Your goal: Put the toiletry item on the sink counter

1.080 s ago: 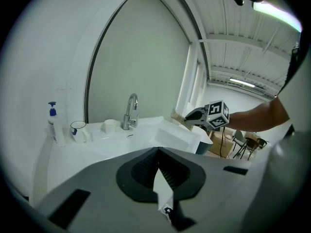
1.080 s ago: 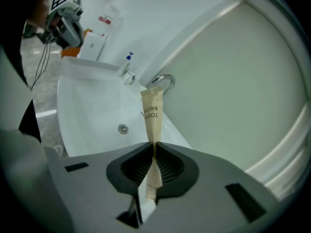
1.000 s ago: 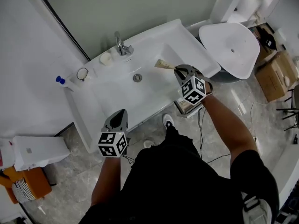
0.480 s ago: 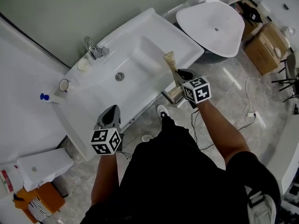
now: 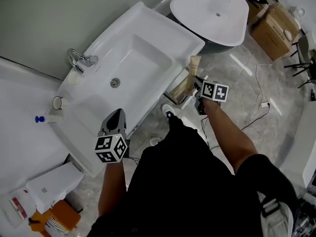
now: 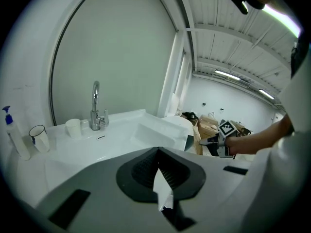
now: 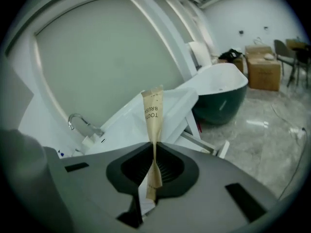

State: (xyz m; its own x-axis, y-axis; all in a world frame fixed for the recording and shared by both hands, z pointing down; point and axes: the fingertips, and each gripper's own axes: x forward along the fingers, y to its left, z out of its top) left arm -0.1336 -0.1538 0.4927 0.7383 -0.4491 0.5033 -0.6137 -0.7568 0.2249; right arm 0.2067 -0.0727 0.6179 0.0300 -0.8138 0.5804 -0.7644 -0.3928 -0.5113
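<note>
A tan paper toothbrush packet [image 5: 194,63] [image 7: 153,115] stands upright, pinched by my right gripper [image 5: 198,79] [image 7: 154,161], which is shut on its lower part. The packet is held off the front right corner of the white sink counter [image 5: 148,18], over the floor, not touching it. My left gripper [image 5: 115,117] [image 6: 160,171] is shut and holds nothing, near the counter's front edge. The left gripper view shows the right gripper [image 6: 214,141] out past the counter's far end.
A chrome faucet [image 5: 79,59], a white cup [image 6: 73,128], a glass [image 5: 58,102] and a blue-topped pump bottle [image 5: 42,118] stand along the counter's back left. A white bathtub [image 5: 212,14] and cardboard boxes [image 5: 276,28] lie to the right. Under the sink's right end sits an open crate [image 5: 181,90].
My right gripper has carried the packet from over the basin's right side out past the counter's front right corner. The left gripper stays near the front edge.
</note>
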